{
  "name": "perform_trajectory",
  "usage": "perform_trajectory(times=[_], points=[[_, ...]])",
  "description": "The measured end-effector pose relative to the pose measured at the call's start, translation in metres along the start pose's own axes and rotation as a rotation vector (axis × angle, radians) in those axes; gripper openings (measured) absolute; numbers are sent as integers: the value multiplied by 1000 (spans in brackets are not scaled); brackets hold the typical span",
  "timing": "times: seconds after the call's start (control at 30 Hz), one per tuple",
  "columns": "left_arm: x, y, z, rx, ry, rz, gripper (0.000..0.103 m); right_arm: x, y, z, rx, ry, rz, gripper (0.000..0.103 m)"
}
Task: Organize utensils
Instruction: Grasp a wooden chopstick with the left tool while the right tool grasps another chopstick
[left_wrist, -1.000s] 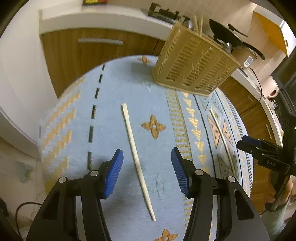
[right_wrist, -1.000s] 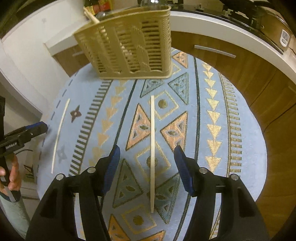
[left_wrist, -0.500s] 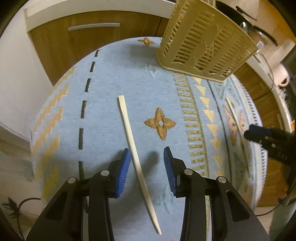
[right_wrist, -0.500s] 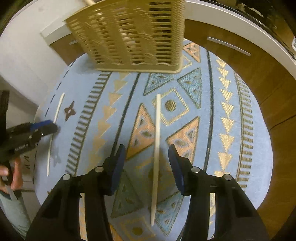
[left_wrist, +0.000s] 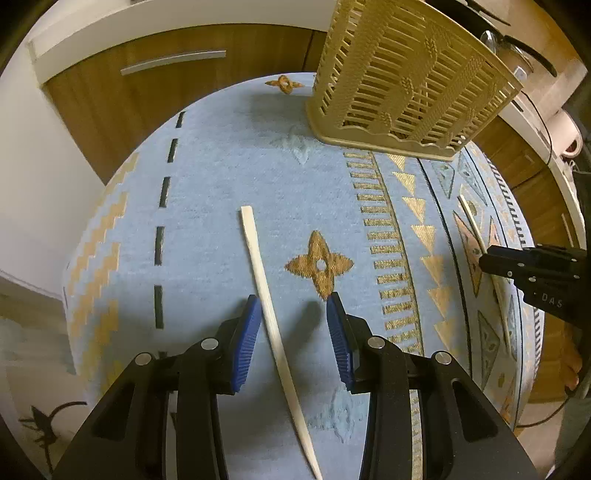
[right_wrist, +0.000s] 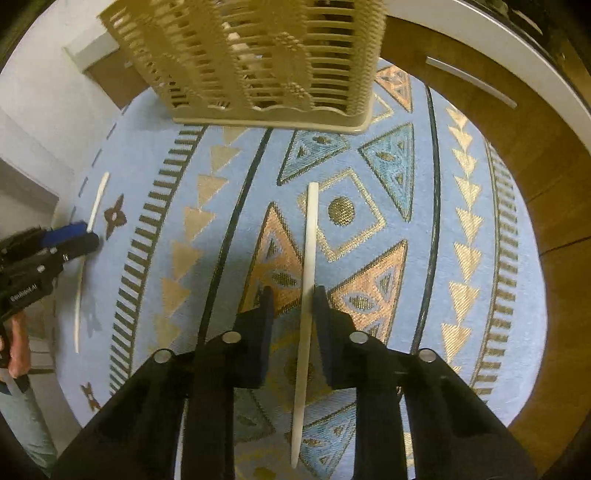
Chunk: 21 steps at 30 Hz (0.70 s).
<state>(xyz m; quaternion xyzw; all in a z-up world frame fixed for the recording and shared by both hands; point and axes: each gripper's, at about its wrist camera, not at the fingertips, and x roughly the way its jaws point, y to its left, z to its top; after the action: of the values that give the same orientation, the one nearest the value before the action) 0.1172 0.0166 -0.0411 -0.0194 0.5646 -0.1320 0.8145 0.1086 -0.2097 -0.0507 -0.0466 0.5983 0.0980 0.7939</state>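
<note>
Chopsticks (left_wrist: 269, 314) (right_wrist: 308, 280) straddled by both tongs, one each, near mid-length for balance. Left tongs (left_wrist: 291, 332) half open, one pad just beside the stick, other pad apart, nothing gripped. Right tongs (right_wrist: 291, 306) closing, stick between, one pad touching; not yet clamped. Lay flat on blue patterned cloth (left_wrist: 221, 166) over the surface, lower centre of each frame. Slatted basket (left_wrist: 406, 81) stood upright at upper frame, likely destination.

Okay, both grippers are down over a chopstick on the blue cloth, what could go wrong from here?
The right gripper is closing with the right chopstick off-centre against one pad, so it may roll or pivot. The left chopstick lies beside one pad of the left gripper; closing may push it sideways on the cloth.
</note>
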Motion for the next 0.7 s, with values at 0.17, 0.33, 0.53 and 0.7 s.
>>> perform_trajectory(times=[0.17, 0.33, 0.53, 0.7], points=[[3, -7, 2, 30, 8, 24, 35, 3, 10, 4, -37, 24, -22, 5], [4, -7, 1, 31, 0, 26, 35, 5, 15, 5, -39, 27, 2, 5], [6, -16, -2, 81, -4, 133, 16, 2, 0, 4, -31, 24, 41, 5], [7, -29, -8, 124, -21, 195, 4, -1, -2, 0, -57, 3, 46, 4]])
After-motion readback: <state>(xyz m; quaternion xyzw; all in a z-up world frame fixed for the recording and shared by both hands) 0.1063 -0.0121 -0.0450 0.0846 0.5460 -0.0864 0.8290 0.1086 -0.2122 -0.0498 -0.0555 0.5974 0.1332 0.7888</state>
